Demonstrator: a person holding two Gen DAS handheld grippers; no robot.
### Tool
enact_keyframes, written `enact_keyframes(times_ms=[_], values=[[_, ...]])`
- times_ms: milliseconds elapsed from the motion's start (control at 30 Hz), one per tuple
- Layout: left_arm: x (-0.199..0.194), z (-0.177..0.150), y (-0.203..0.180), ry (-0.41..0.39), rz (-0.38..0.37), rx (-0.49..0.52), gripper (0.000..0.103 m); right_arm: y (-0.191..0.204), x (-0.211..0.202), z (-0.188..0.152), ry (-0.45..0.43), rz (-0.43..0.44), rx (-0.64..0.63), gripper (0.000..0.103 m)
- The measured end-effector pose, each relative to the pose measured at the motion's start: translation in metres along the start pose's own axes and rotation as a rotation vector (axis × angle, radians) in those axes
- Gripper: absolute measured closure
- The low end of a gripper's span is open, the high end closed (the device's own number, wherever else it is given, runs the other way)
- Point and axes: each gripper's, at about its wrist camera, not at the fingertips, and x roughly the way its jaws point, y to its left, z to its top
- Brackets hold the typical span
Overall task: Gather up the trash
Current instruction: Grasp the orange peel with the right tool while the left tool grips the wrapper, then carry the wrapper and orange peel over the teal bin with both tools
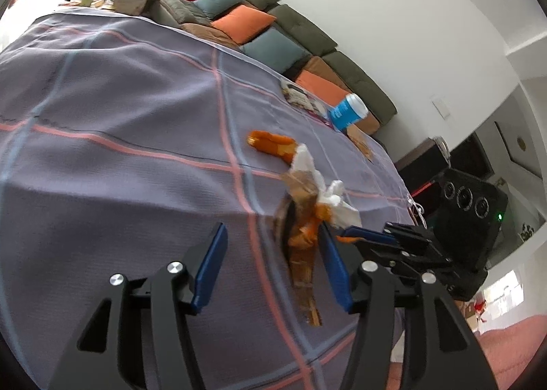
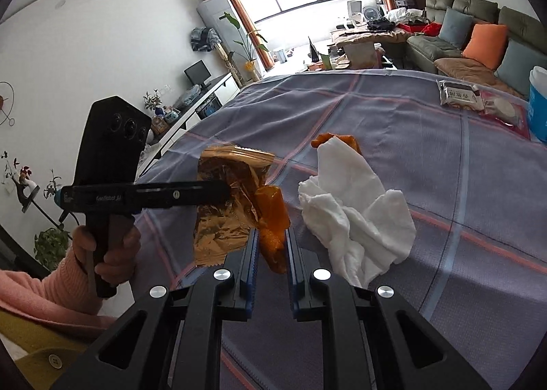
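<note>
My right gripper [image 2: 271,236] is shut on an orange wrapper [image 2: 273,219] held above the table. A crumpled golden-brown foil wrapper [image 2: 225,212] hangs on its left and a white tissue [image 2: 355,219] on its right. In the left wrist view this bundle [image 1: 301,219] hangs between the wide-apart blue pads of my open left gripper [image 1: 273,232], close to the right pad [image 1: 335,263]. The right gripper [image 1: 355,235] reaches in from the right. From the right wrist view, the left gripper [image 2: 218,193] comes in sideways with its tip at the foil. A second orange wrapper [image 1: 273,145] lies on the cloth beyond.
The table carries a grey-purple checked cloth [image 1: 119,109]. At its far right edge stand a blue cup [image 1: 348,111], a printed snack packet [image 1: 301,95] and a brown scrap [image 1: 362,142]. A sofa with cushions [image 1: 259,27] runs behind. A hand in a pink sleeve [image 2: 112,249] holds the left gripper.
</note>
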Motion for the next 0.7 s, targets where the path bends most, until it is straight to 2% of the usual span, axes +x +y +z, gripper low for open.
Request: enact_keyframes(times_ms=[33,100,167,200,467,700], values=[[0.002,-0.001,-0.002,0.002,-0.004,0.007,0.056,0.000,0.001,0.000,-0.001,0.000,0.003,0.088],[0.006,-0.002,-0.005,0.014,-0.018,0.011,0.080,-0.001,0.001,-0.001,-0.004,0.005,0.008,0.088],[0.006,-0.004,-0.006,0.010,-0.007,0.015,0.092,-0.002,0.003,0.001,-0.006,0.006,0.010,0.088],[0.005,-0.005,-0.006,0.004,0.007,0.019,0.094,-0.002,0.003,0.001,-0.007,0.009,0.011,0.088],[-0.017,-0.012,0.000,-0.042,0.044,-0.009,0.095,0.008,0.002,0.008,-0.041,0.038,-0.002,0.088],[-0.058,-0.022,0.008,-0.112,0.120,-0.017,0.095,0.028,0.009,0.021,-0.062,0.091,-0.034,0.088]])
